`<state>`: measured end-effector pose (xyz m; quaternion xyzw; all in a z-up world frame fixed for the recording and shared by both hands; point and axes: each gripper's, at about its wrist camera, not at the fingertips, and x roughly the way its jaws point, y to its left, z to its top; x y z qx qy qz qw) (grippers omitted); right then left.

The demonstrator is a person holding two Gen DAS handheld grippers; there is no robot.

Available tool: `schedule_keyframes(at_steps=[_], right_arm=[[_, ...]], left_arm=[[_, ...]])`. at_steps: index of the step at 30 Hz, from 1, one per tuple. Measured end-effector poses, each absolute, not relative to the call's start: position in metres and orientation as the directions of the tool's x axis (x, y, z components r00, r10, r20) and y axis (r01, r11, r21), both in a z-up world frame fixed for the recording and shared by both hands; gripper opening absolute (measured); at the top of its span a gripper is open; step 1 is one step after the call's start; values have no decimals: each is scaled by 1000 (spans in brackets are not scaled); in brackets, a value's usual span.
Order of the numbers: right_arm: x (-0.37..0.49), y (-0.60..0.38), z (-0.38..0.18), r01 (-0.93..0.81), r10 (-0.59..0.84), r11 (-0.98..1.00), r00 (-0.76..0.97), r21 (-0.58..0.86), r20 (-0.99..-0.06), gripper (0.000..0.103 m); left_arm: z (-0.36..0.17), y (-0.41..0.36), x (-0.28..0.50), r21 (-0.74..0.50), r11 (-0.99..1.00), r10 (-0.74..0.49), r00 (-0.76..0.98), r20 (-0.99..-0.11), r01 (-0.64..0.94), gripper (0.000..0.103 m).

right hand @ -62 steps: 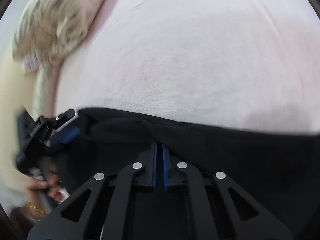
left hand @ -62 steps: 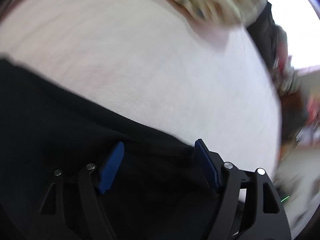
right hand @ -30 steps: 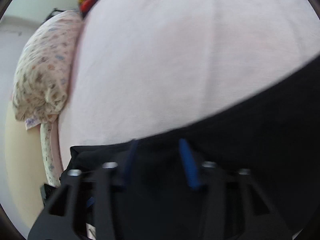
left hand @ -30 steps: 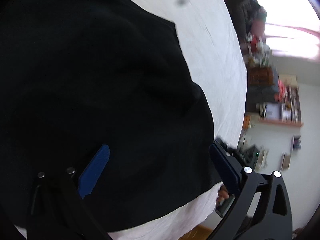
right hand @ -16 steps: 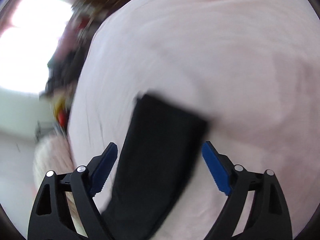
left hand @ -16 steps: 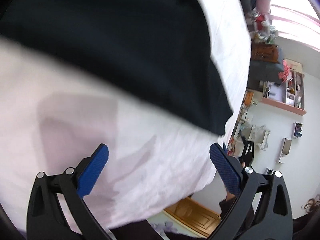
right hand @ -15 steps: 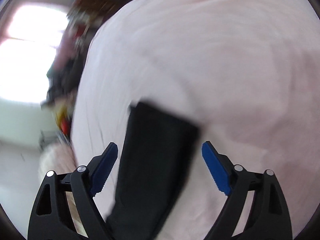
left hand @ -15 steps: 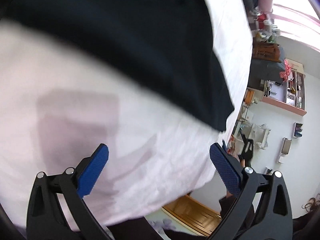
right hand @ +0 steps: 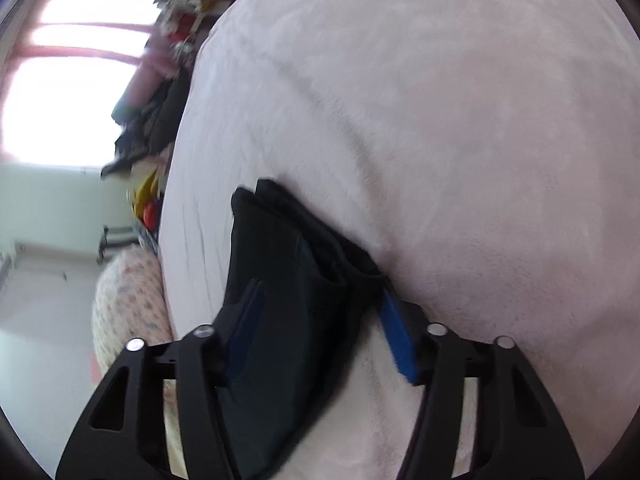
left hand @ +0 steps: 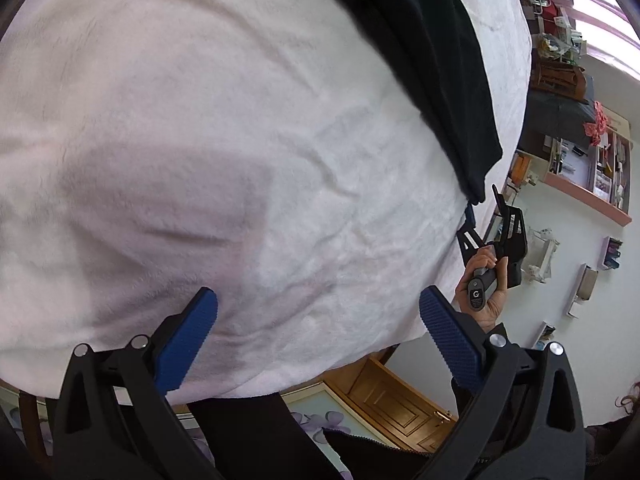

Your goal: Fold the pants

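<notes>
The black pants [left hand: 432,48] lie folded in a long strip on the pale pink bedcover [left hand: 224,152]. My left gripper [left hand: 316,320] is open and empty, over bare bedcover well away from the pants. In the left wrist view the right gripper [left hand: 480,216] shows at the end of the strip near the bed's edge, held by a hand. In the right wrist view the pants [right hand: 288,288] run between the jaws of my right gripper [right hand: 320,328], which stands open around the end of the strip. The view is blurred.
A floral pillow [right hand: 128,304] lies at the bed's left edge in the right wrist view. Beyond the bed are a bright window [right hand: 68,92], cluttered shelves [left hand: 592,168] and a wooden door [left hand: 404,404]. The bed's edge [left hand: 360,364] is close under my left gripper.
My left gripper has let go and drawn back off the pants onto bare bedcover. My right gripper opened, turned, and has moved in around the end of the folded strip, its jaws narrower than half a second ago.
</notes>
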<state>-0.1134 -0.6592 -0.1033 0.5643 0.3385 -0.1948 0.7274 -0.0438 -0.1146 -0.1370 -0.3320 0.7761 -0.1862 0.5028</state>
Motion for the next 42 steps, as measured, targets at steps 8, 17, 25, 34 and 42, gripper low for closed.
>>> schedule_keyframes(at_steps=[8,17,25,34,42], right_arm=[[-108,-651,-104,680,78,397,645,617,-760,24],[-99,-651,-102,720,70,389,598,574,-798,16],[-92,-638,-62,617,82,447,692,647,-717,13],[-36,-582,-3,424,187,565,769,708,-611,13],[35,-466,32,177,401,669,731,722,-552,13]], left_arm=[[-139,-112,-59,-603,724,-688,-283,-668,-335,101],[-131,-99,-70,-598,733,-677,-265,-687,-323,101],[-129,-74,-76,-583,735,-670,-243,-701,-346,101],[-124,-42,-77,-603,707,-695,-211,-687,-368,101],[-123,3,-77,-609,671,-716,-153,-681,-423,101]])
